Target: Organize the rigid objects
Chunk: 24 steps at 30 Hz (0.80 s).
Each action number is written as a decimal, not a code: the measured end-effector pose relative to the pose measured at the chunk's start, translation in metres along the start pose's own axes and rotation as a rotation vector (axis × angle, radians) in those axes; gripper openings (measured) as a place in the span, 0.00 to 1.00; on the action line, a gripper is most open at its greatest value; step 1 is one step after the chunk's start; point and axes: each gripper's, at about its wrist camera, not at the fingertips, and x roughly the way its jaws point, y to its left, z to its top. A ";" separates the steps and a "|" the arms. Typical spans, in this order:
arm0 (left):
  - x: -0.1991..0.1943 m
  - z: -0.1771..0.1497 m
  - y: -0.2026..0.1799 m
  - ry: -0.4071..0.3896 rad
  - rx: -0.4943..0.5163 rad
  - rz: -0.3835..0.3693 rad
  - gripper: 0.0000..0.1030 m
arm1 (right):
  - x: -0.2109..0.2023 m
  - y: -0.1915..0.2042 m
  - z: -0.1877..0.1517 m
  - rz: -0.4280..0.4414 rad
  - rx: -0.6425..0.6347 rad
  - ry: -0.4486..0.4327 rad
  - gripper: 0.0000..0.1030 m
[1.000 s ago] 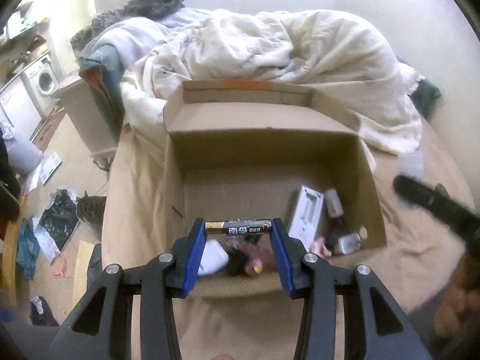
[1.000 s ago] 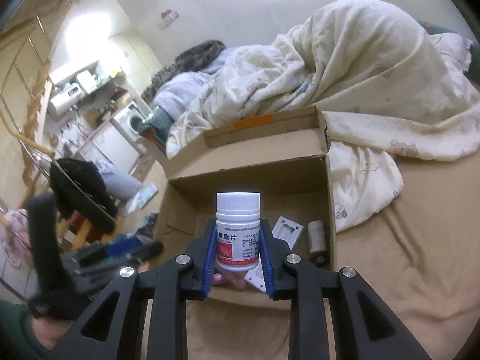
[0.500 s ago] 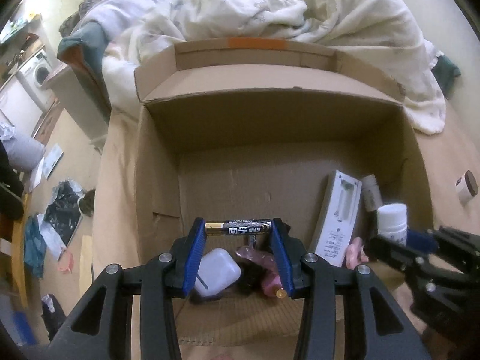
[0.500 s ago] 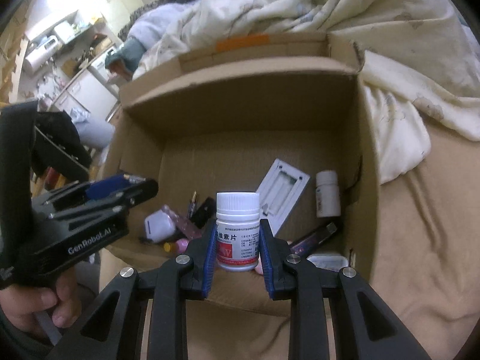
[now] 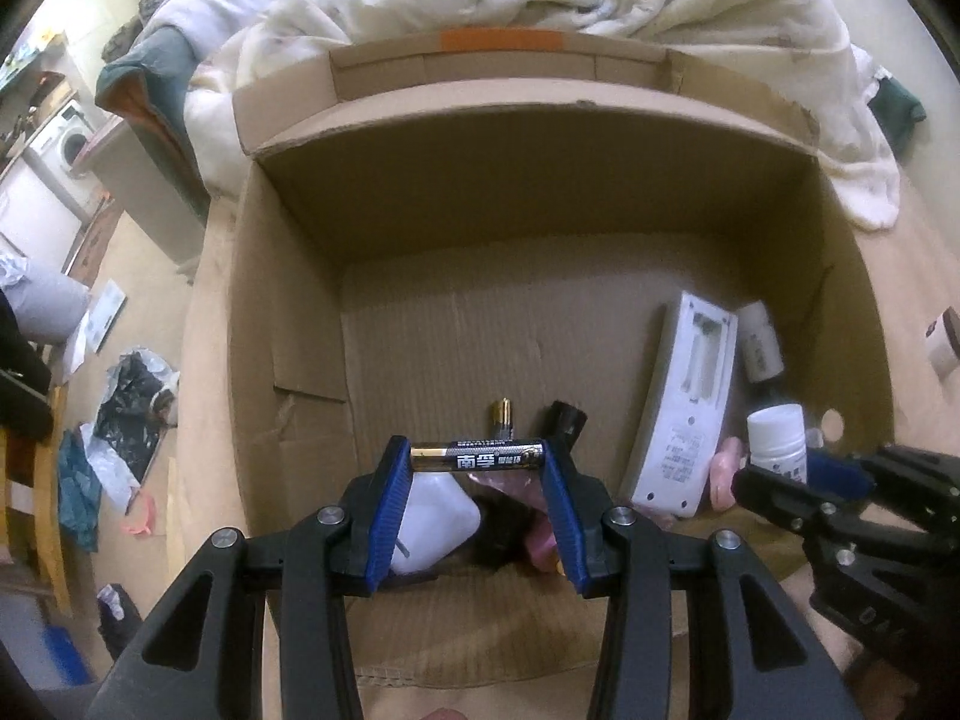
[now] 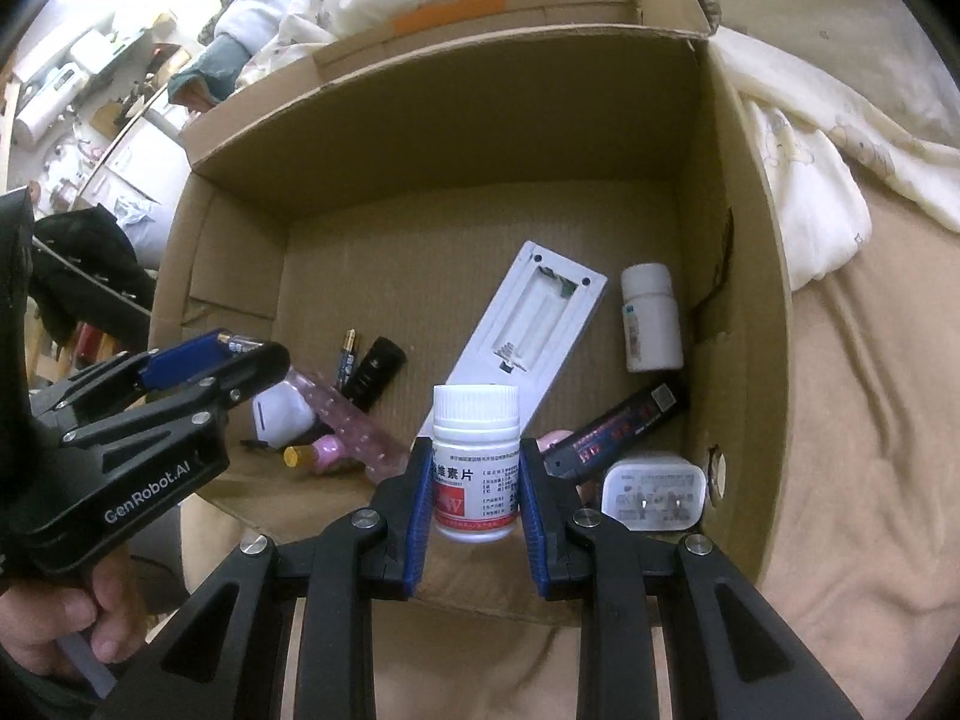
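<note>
While claws grip — box below.

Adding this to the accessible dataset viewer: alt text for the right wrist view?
The right gripper grips a white pill bottle with a red label above an open brown cardboard box on a bed. Inside lie a white remote, another white bottle and a white charger plug.

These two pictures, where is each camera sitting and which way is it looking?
Left wrist: on the left gripper, looking steeply down into the cardboard box; its fingers clamp a battery.
Right wrist: on the right gripper, also looking down; its fingers clamp a pill bottle; a hand shows.
Shared: the box, the white remote, each other's gripper.
</note>
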 end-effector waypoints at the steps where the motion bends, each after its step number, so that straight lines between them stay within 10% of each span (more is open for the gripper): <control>1: 0.001 0.000 0.000 0.007 0.003 0.004 0.39 | 0.001 -0.001 0.000 -0.001 0.002 0.005 0.27; 14: 0.004 0.000 0.003 0.038 -0.011 0.013 0.48 | -0.012 -0.004 0.006 0.020 0.026 -0.053 0.31; 16: 0.001 0.001 0.004 0.034 -0.028 0.001 0.66 | -0.019 -0.004 0.007 0.030 0.040 -0.081 0.62; 20: -0.018 0.001 0.005 0.007 -0.031 0.036 0.74 | -0.032 -0.008 0.007 0.051 0.069 -0.136 0.70; 24: -0.046 0.001 0.022 -0.023 -0.083 0.014 0.98 | -0.052 -0.016 0.005 0.055 0.119 -0.228 1.00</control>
